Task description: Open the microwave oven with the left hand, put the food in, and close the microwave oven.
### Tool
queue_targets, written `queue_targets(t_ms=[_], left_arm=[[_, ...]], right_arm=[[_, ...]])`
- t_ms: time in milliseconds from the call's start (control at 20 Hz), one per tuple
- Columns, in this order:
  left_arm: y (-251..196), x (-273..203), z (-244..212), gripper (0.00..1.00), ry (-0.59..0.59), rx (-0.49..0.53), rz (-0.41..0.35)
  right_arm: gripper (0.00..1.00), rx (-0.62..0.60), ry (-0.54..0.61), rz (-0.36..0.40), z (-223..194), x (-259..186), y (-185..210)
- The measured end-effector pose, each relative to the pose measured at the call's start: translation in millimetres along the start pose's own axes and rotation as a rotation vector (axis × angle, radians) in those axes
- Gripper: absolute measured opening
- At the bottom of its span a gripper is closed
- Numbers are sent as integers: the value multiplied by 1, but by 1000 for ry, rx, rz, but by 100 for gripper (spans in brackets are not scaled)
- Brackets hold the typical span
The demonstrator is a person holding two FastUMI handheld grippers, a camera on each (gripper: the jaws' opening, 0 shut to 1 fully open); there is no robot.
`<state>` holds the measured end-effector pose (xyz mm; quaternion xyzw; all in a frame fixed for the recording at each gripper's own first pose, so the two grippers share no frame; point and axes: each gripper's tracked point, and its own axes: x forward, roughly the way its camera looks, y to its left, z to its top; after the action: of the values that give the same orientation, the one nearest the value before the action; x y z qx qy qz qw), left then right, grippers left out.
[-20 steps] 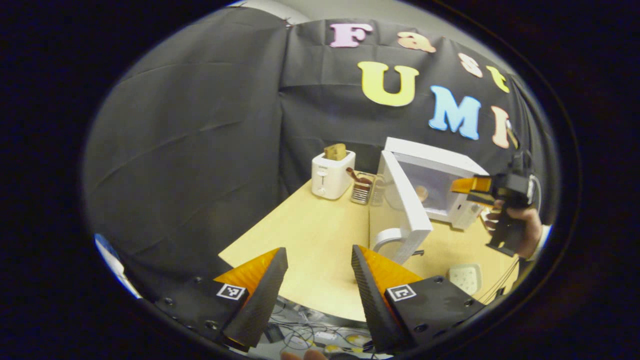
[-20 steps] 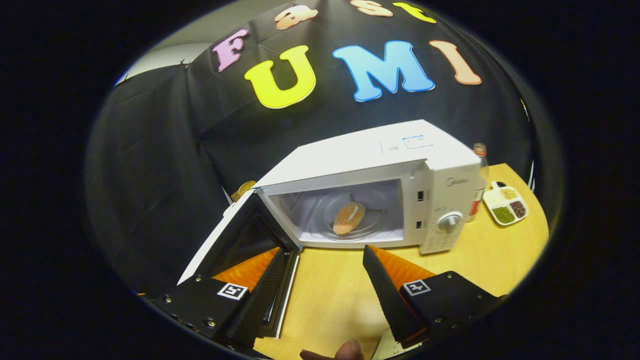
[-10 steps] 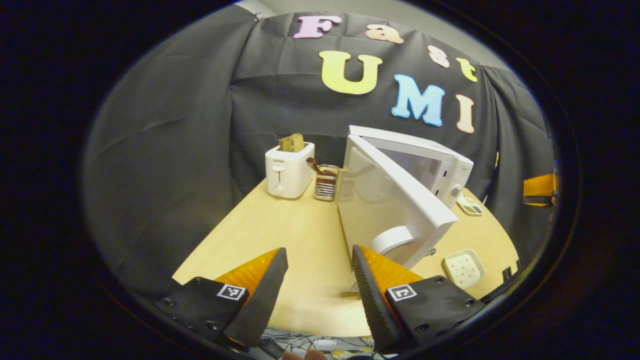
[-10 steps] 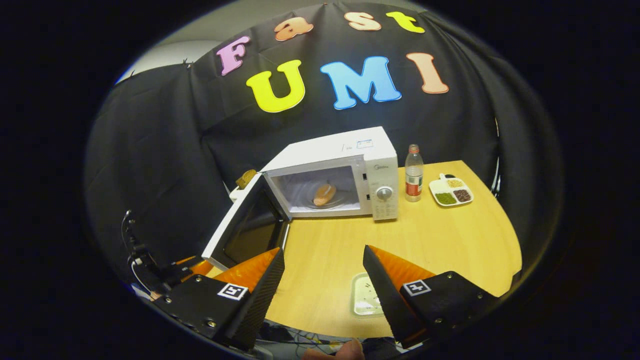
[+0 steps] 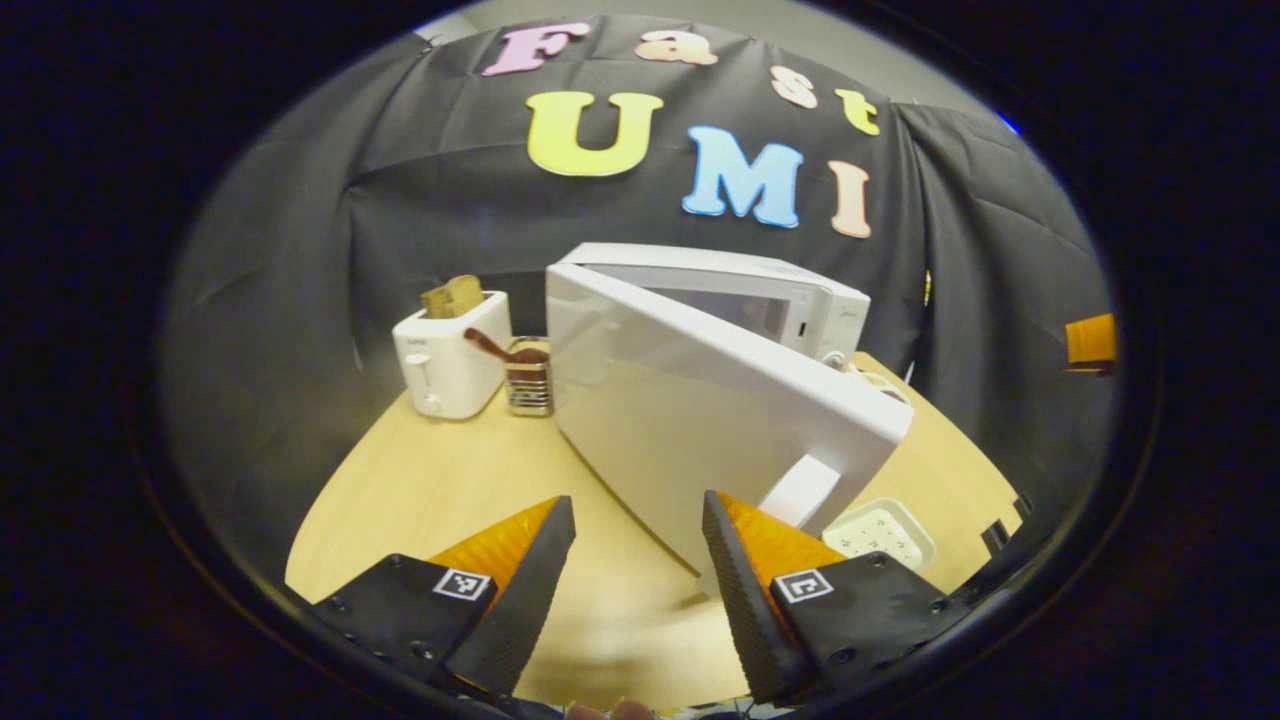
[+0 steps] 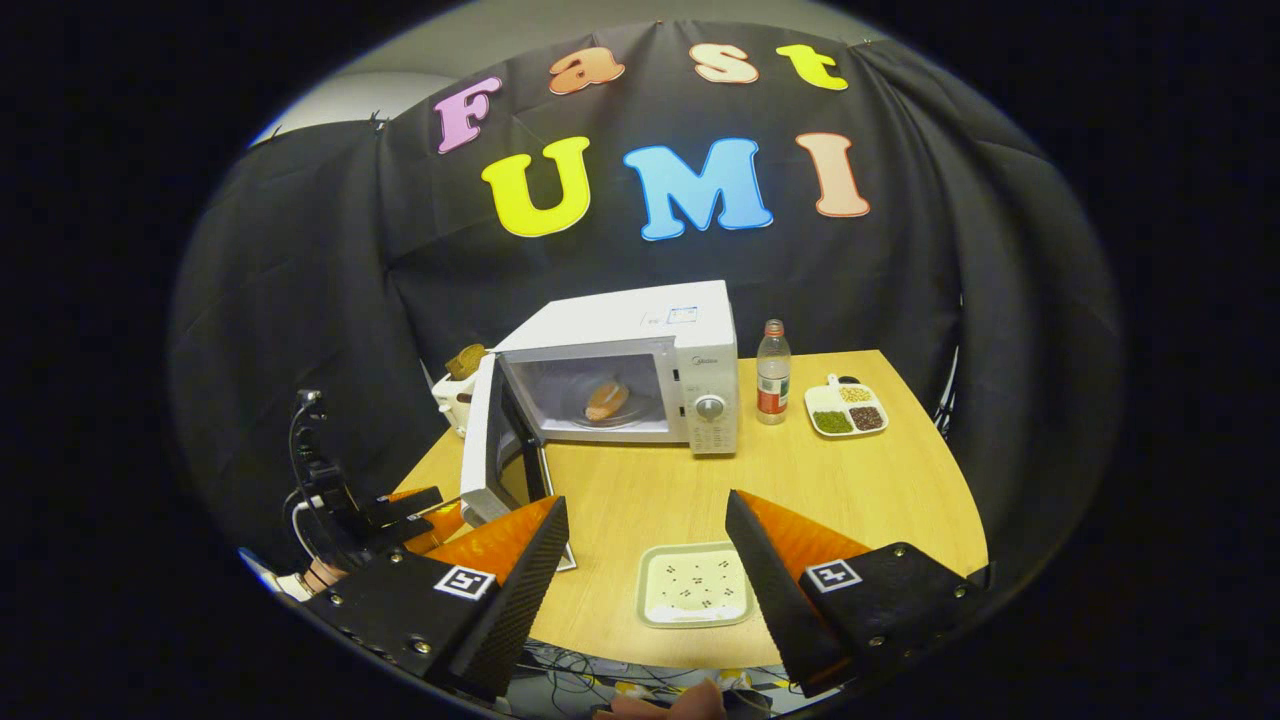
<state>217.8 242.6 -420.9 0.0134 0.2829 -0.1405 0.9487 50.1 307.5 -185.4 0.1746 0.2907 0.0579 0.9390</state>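
The microwave oven (image 6: 640, 370) stood with its door (image 5: 700, 420) ajar, the food (image 6: 606, 400) inside; the left gripper (image 5: 635, 575) and right gripper (image 6: 645, 580) were both spread, holding nothing.

You had even overhead light in both views, bright on the table (image 6: 850, 480) and dim against the dark cloth wall. Fisheye distortion bent the table edge and stretched everything near the rim. The microwave door (image 5: 700, 400) showed pale and slightly soft in the left gripper view. Shadows beneath it were faint. No strong glare was recorded.
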Motion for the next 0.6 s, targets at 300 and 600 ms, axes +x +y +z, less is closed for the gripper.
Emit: queue_targets(t_ms=[300,600], left_arm=[[-57,78,38,93,20,41,-39],[-78,141,63,88,53,73,12]], right_arm=[[97,13,16,-14,10,30,-58],[97,76,40,58,44,96,-95]])
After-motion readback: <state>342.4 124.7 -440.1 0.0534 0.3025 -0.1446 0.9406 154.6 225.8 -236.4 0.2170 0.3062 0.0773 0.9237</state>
